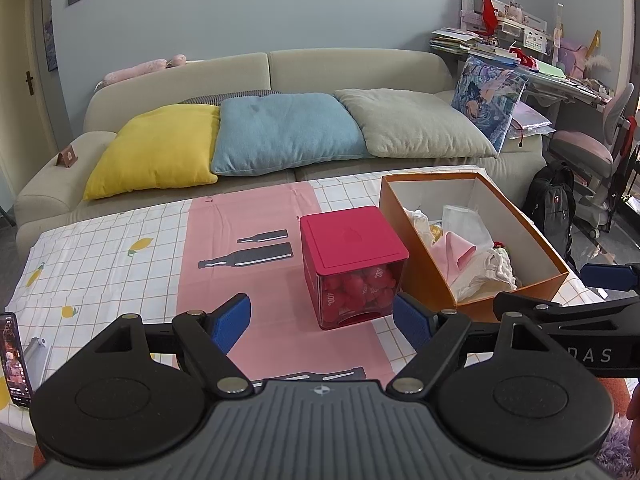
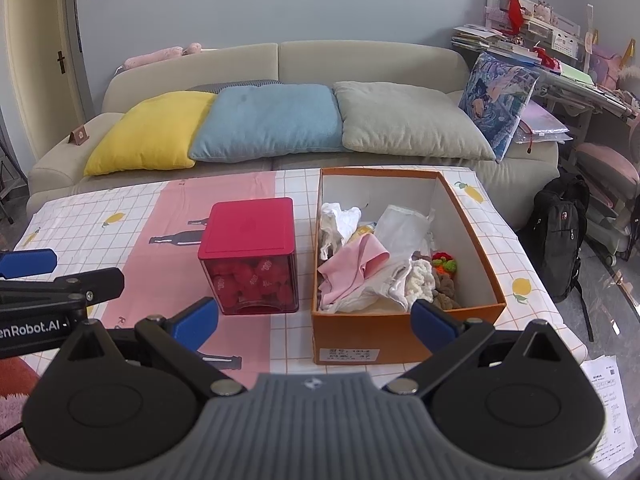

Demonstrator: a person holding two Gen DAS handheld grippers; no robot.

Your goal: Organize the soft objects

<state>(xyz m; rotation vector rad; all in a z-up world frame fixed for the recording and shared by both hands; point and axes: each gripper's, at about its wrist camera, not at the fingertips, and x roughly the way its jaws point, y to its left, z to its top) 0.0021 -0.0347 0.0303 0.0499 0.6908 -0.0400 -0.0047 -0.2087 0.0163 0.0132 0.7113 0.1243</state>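
Note:
An orange cardboard box (image 2: pixel 472 216) (image 1: pixel 536 236) on the table holds a heap of soft things: a pink cloth (image 2: pixel 356 266) (image 1: pixel 456 250), white cloths (image 2: pixel 400 220), a cream knitted piece (image 2: pixel 422 276) and a small red and green crochet item (image 2: pixel 444 261). Left of it stands a red-lidded clear cube (image 2: pixel 250 256) (image 1: pixel 354 268) filled with red pieces. My left gripper (image 1: pixel 324 322) is open, hovering just in front of the cube with nothing between its fingers. My right gripper (image 2: pixel 316 322) is open too, in front of the box's near wall.
The table carries a checked cloth with a pink band (image 2: pixel 168 208). A phone on a stand (image 1: pixel 16 360) sits at the table's left front. Behind is a beige sofa with yellow (image 1: pixel 156 152), blue and grey cushions. A black backpack (image 2: pixel 560 236) and papers (image 2: pixel 612 404) lie at the right.

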